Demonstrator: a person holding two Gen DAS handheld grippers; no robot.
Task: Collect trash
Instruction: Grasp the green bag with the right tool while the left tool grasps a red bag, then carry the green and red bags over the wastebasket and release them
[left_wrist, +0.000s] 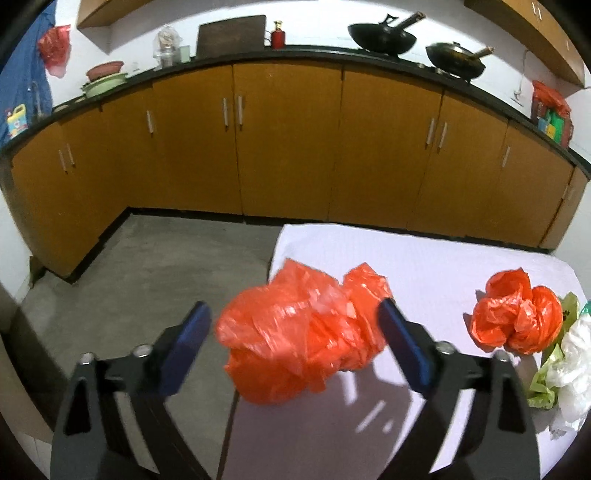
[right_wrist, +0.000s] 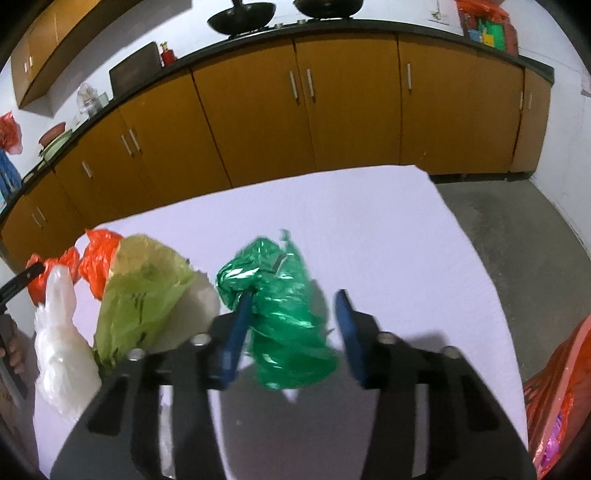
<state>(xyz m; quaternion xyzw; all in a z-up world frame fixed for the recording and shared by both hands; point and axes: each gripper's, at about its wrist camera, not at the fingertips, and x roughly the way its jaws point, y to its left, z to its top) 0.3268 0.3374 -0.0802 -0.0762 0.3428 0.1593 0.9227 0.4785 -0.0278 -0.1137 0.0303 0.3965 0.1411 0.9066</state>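
In the left wrist view my left gripper (left_wrist: 295, 332) is open with a crumpled orange plastic bag (left_wrist: 303, 332) between its blue fingers, at the left edge of the white table (left_wrist: 424, 266). A second orange bag (left_wrist: 517, 317) lies to the right, beside a light green bag (left_wrist: 550, 384) and a white bag (left_wrist: 576, 362). In the right wrist view my right gripper (right_wrist: 291, 332) is open around a crumpled dark green bag (right_wrist: 284, 321) on the table (right_wrist: 369, 229). The light green bag (right_wrist: 144, 291), white bag (right_wrist: 62, 350) and orange bag (right_wrist: 96, 254) lie to its left.
Orange kitchen cabinets (left_wrist: 288, 140) under a black counter with two woks (left_wrist: 384, 37) run behind the table. Grey floor (left_wrist: 166, 266) lies left of the table and also right of it (right_wrist: 517, 229). An orange patterned bag (right_wrist: 554, 398) stands at the right edge.
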